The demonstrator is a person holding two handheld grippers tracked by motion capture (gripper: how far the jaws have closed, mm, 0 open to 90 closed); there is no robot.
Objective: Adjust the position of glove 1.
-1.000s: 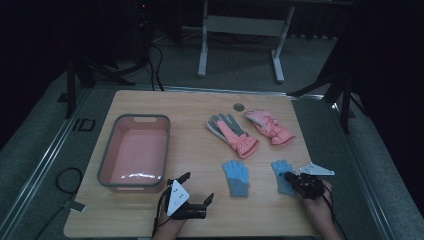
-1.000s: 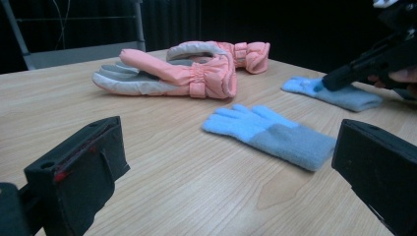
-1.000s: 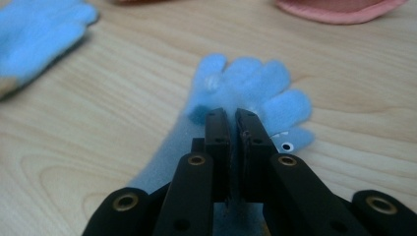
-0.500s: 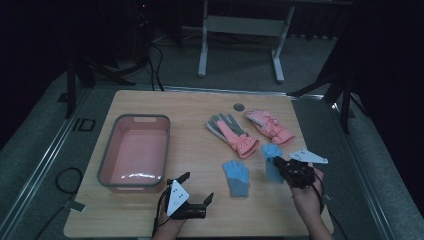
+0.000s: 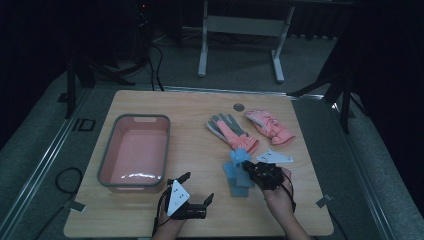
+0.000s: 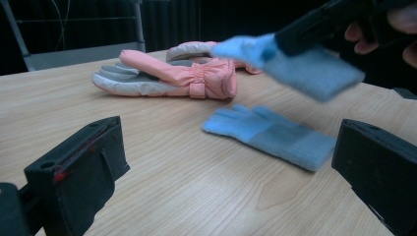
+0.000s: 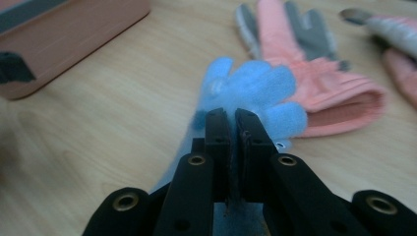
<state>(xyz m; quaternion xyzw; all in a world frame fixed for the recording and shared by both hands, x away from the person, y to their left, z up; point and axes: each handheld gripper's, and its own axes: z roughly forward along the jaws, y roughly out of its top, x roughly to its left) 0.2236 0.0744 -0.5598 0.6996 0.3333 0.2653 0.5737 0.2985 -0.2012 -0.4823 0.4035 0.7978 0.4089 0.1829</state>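
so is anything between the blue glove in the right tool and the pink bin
Nothing visible blocks it. The right tool holds one blue glove lifted above the second blue glove. Between it and the pink bin lies bare table. The open left tool sits nearer the person, beside that path.

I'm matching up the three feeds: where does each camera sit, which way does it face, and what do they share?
High view: above the person's side, looking forward and down on the table; both hands and tongs enter from below.
Left gripper view: on the left tongs, low, looking between open jaws at the lying blue glove.
Right gripper view: on the right tongs, looking along jaws shut on the lifted blue glove.
Shared: the pink gloves show in all three.
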